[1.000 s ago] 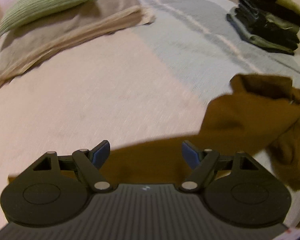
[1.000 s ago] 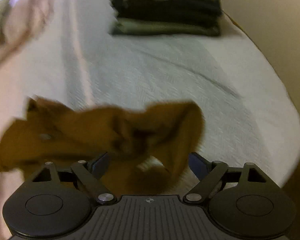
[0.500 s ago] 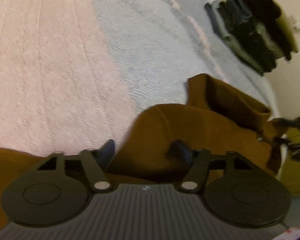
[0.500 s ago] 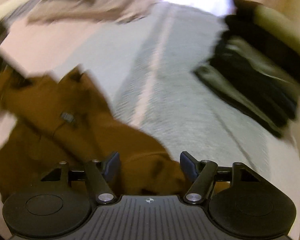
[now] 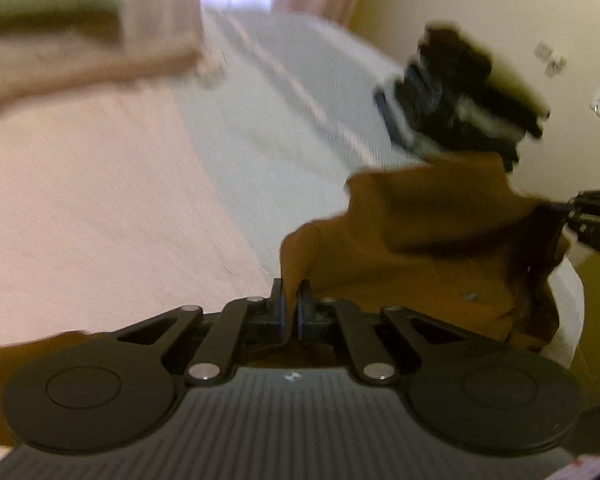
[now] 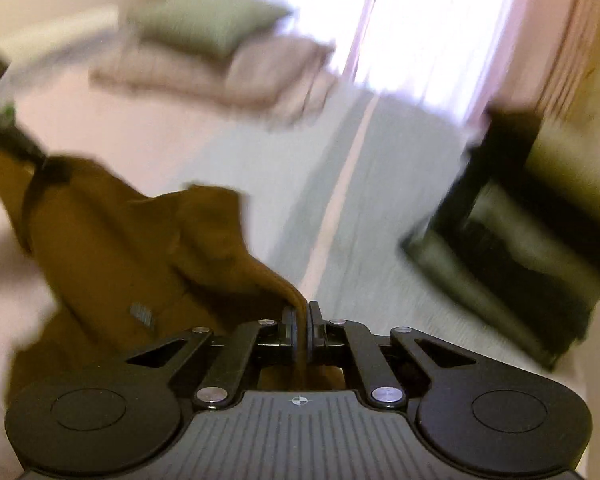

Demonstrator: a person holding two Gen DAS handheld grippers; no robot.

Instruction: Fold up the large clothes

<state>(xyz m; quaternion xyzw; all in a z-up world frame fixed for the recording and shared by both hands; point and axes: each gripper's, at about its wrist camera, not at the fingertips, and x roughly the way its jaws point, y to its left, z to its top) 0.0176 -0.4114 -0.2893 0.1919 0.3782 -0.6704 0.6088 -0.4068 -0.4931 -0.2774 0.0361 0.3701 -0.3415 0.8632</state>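
A large brown garment (image 5: 428, 240) hangs stretched above the bed between both grippers. My left gripper (image 5: 290, 308) is shut on one edge of it, cloth pinched between the blue pads. In the right wrist view the same brown garment (image 6: 132, 248) trails off to the left, and my right gripper (image 6: 301, 320) is shut on a fold of it. The other gripper shows at the far right of the left wrist view, as the right gripper (image 5: 596, 220), and at the upper left of the right wrist view, as the left gripper (image 6: 16, 144). Both views are motion-blurred.
The bed cover (image 5: 100, 208) is pink on the left and pale blue on the right. A stack of folded dark clothes (image 5: 464, 100) sits at the far right, also seen as the dark stack (image 6: 512, 232). A green pillow (image 6: 204, 24) lies on beige bedding by a bright curtained window.
Both grippers were open over the crumpled garment a second ago; they have since closed on it and lifted it, spreading it between them. Both cameras have swung upward.
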